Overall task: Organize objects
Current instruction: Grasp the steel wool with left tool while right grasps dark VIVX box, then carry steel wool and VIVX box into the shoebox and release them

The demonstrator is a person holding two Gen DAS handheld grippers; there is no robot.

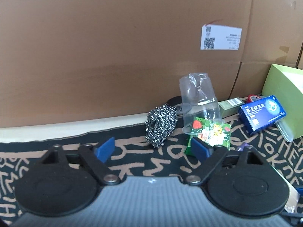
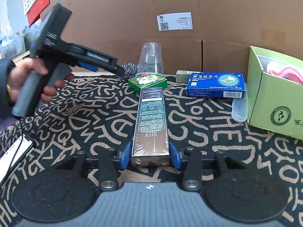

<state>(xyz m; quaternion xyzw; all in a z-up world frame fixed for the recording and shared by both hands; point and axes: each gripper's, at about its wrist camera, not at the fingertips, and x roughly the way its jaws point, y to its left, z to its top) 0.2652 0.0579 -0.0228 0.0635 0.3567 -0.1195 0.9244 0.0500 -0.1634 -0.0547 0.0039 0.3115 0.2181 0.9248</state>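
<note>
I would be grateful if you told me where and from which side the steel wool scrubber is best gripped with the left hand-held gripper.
Grip the steel wool scrubber across its rounded sides, about mid-height, coming straight in from the front. It stands on edge with its coiled face toward the left hand-held gripper, whose jaws are open. The upturned clear cup sits close on its right, so keep that finger tight to the coil.
</note>
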